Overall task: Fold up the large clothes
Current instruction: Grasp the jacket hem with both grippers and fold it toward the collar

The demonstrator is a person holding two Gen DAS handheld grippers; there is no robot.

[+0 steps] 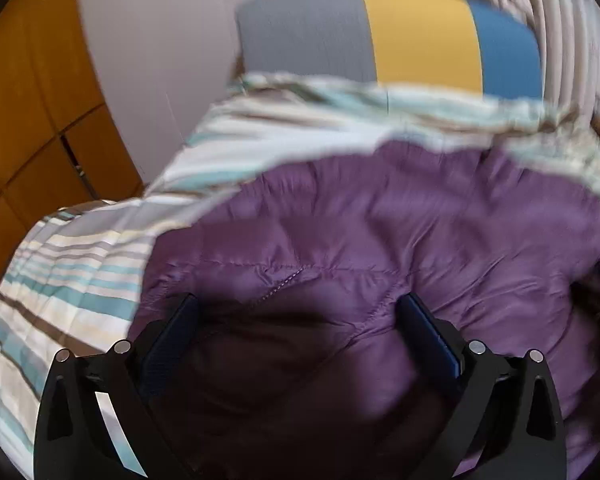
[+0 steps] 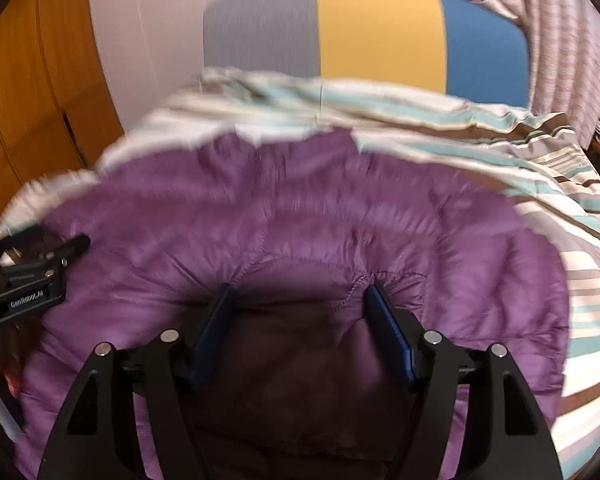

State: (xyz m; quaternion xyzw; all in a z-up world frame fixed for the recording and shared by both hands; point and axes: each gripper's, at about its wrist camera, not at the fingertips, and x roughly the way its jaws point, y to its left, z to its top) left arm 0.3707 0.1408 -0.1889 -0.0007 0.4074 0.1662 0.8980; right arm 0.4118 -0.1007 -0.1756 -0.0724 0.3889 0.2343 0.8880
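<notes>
Bed (image 1: 80, 276) — the working surface, lying under a duvet striped in white, teal, grey and brown; its rumpled far edge is bunching below the headboard.

Headboard (image 1: 420, 40) — 3 upright panels: grey, yellow, blue, standing against a pale wall (image 1: 160, 60).

Wardrobe (image 1: 32, 100) — orange-brown wood doors, filling the room's left side in both views.

Curtain (image 2: 560, 40) — pale striped fabric, hanging at the right beyond the headboard.

Jacket (image 2: 300, 208) — purple, quilted and puffy, lying spread across the middle of the bed and covering most of the duvet in front of both cameras. Stitched seams are curving across it. Motion blur is softening its far edge.

Left gripper (image 1: 298, 304) — jaws standing wide apart, pointing down at the jacket; the blue pads (image 1: 172, 336) are flanking a shadowed fold of purple fabric, not pressing on it. It is also showing at the left edge of the right wrist view, resting low over the jacket's left part.

Right gripper (image 2: 300, 296) — jaws parted with 1 puffed seam of the jacket bulging up between the pads (image 2: 392, 332); the right pad's tip is sitting at a gathered stitch, but no firm pinch is visible.
</notes>
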